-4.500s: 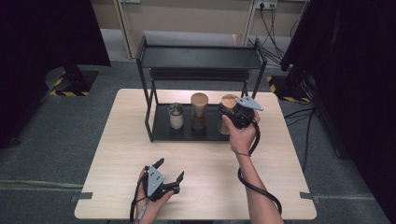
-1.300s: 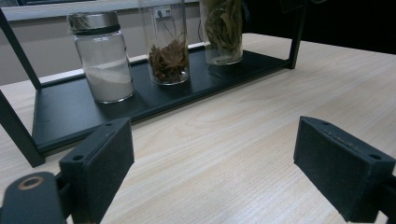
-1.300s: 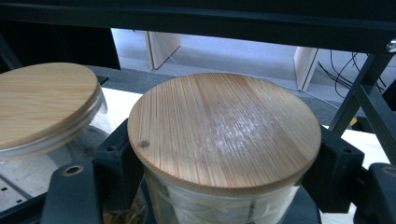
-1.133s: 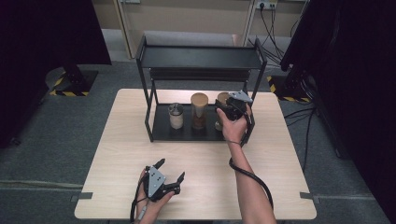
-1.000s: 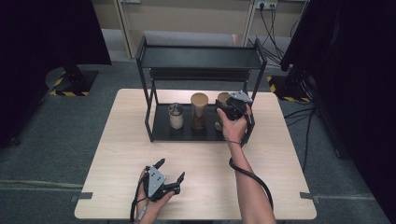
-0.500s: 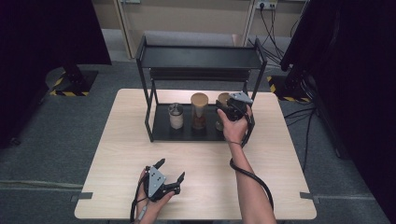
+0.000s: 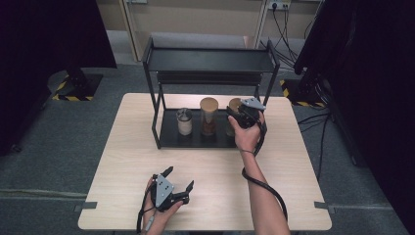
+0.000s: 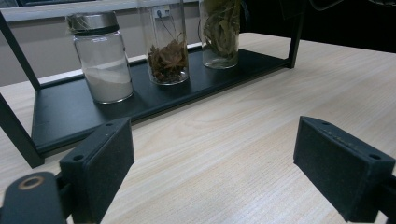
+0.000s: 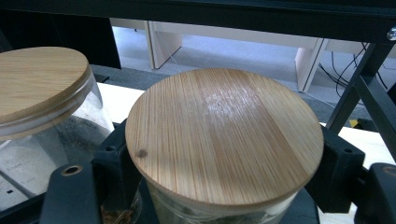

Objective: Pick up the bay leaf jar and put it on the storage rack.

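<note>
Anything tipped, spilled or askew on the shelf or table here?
Nothing stands out. Three jars stand upright on the rack's lower shelf; the right gripper grips the leaf jar, and the left gripper sits open.

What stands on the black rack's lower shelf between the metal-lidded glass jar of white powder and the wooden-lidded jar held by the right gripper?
One tall wooden-lidded glass jar of brown dried pieces stands there, as seen in the high view.

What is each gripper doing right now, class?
Left gripper: open, holding nothing, low over the table.
Right gripper: shut on the wooden-lidded jar.
</note>
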Demonstrator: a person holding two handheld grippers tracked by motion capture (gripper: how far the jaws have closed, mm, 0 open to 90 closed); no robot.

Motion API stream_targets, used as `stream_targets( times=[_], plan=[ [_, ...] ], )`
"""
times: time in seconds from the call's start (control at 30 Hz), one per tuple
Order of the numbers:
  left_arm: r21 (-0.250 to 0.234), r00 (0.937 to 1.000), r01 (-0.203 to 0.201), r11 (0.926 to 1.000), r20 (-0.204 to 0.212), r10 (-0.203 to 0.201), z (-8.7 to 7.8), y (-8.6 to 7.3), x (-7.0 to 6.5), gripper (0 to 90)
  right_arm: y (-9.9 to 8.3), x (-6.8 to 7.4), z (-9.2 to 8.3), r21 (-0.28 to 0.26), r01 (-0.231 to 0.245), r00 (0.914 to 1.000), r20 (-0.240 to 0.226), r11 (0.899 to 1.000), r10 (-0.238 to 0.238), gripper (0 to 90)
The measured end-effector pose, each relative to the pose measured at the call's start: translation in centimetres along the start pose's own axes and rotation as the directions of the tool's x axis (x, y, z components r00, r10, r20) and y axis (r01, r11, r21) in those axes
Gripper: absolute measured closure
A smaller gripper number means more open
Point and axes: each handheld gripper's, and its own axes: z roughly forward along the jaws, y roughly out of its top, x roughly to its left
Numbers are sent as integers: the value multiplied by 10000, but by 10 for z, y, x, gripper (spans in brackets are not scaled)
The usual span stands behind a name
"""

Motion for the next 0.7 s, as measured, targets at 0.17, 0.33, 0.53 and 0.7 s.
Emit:
stream_targets(
  times=[0.17,0.33,0.53,0.7],
  plan=[
    [-6,10000,-6,10000,1,6,0,0,0,116,0,1,-1,-22,22,10000,-73,10000,-22,224],
    [-7,10000,-15,10000,0,15,0,0,0,116,-1,2,-2,0,-64,9999,-155,10000,64,143],
    [-4,10000,-14,10000,1,14,0,0,0,116,-1,3,-5,-67,-228,9995,-235,9997,226,74],
    [-16,10000,-10,10000,-2,10,0,0,0,116,-2,3,-9,7,-327,9991,-277,9995,327,55]
  ],
)
